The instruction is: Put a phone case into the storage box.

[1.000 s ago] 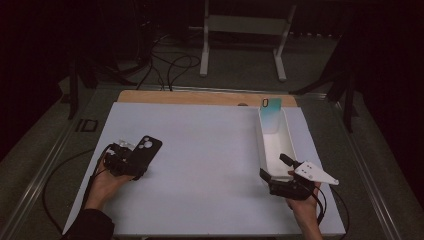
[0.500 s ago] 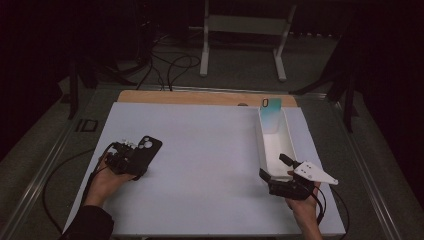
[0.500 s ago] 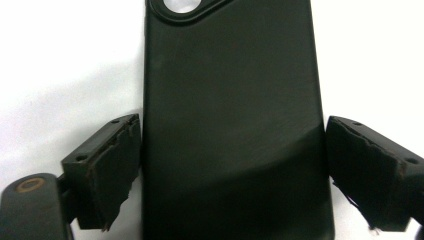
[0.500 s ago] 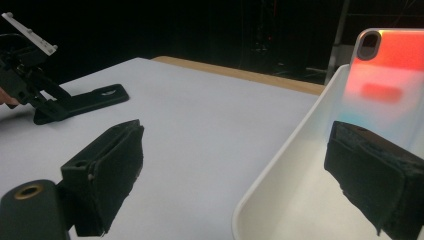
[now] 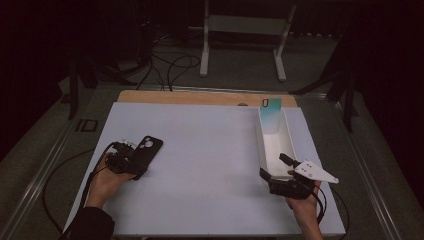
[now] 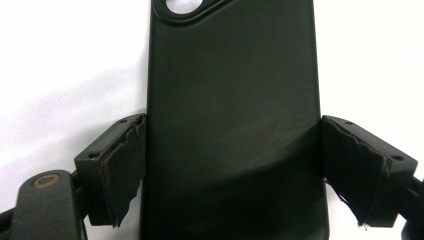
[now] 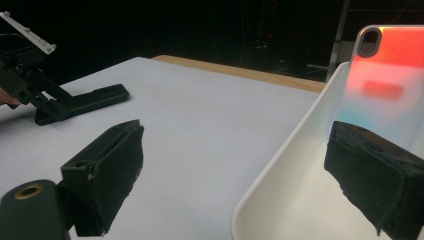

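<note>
From above, little has shifted; my left gripper (image 5: 131,161) stays on the black phone case (image 5: 148,150) on the bench (image 5: 210,150). Left gripper view: fingers (image 6: 122,165) pinching its sides. Right gripper view: fingers (image 7: 107,170) spread astride the white tray (image 7: 280,170) wall

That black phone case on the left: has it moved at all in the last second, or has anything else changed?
Hardly anything changed. The left hand-held gripper keeps its jaws either side of the black phone case, which lies at the same spot on the white table. The right hand-held gripper stays open at the near end of the white tray, and the iridescent phone case stays propped at the tray's far end.
</note>
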Tool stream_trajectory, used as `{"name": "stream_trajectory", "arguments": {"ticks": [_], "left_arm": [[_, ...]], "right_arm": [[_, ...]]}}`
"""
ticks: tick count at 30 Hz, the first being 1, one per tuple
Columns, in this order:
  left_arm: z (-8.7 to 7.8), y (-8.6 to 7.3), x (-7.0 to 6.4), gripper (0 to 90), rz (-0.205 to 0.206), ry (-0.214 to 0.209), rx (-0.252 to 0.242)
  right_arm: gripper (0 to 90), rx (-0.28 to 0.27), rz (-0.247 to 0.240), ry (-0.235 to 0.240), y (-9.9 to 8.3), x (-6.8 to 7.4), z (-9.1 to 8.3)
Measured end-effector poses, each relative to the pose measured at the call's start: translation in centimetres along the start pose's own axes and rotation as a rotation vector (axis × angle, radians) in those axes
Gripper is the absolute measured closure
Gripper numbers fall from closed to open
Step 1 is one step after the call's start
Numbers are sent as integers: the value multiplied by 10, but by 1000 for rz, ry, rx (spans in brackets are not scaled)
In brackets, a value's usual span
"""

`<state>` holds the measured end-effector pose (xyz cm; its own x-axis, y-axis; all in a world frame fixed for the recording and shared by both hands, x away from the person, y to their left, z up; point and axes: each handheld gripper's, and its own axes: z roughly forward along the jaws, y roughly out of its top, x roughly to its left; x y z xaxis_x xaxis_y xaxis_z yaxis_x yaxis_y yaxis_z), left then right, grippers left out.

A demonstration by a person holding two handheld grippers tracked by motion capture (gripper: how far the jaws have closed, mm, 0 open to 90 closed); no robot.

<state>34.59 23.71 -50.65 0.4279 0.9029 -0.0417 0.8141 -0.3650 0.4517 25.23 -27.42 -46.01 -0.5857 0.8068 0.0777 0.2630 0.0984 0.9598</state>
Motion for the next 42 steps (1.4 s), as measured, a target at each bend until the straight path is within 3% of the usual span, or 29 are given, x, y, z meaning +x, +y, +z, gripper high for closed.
{"name": "stream_trajectory", "arguments": {"ticks": [20, 27, 35, 42], "left_arm": [[-32, -3, -26, 155, 14, -36, -200], [-45, 0, -47, 155, 55, -34, -271], [-59, 7, -75, 154, 122, -62, -337], [-63, 14, -99, 154, 185, -82, -368]], "right_arm": [[87, 43, 37, 25, 2, -1, 4], [86, 63, 49, 44, 4, 0, 6], [86, 89, 53, 45, 9, 3, 7], [86, 94, 70, 64, 16, 6, 10]]}}
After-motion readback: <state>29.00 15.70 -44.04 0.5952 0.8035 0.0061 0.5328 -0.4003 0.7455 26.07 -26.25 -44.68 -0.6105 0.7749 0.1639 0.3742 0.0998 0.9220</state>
